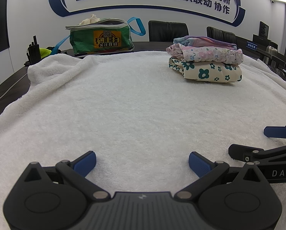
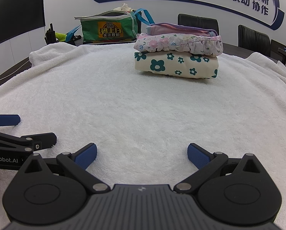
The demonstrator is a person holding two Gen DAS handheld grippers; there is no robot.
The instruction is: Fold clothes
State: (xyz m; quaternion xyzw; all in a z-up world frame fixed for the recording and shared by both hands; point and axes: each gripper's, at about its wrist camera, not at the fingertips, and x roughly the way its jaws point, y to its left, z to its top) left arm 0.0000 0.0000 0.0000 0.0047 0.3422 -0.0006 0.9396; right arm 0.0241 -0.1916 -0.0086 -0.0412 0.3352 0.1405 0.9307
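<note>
A stack of three folded garments (image 1: pixel 205 61) (image 2: pixel 178 51) sits on the white towel (image 1: pixel 133 105) (image 2: pixel 123 99) at the far right: cream with dark green flowers at the bottom, pink floral in the middle, pastel stripes on top. My left gripper (image 1: pixel 142 163) hovers low over the near part of the towel, open, nothing between its blue pads. My right gripper (image 2: pixel 142 155) is beside it, also open and empty. Each gripper shows in the other's view, the right gripper (image 1: pixel 267 143) at the right edge and the left gripper (image 2: pixel 18 130) at the left edge.
A green zipped bag (image 1: pixel 102 38) (image 2: pixel 109 28) with blue straps and pale cloth poking out stands behind the towel at the far left. A black radio (image 1: pixel 34 49) and a yellow-green item (image 1: pixel 45 51) are left of it. Black chairs (image 1: pixel 167 30) line the wall.
</note>
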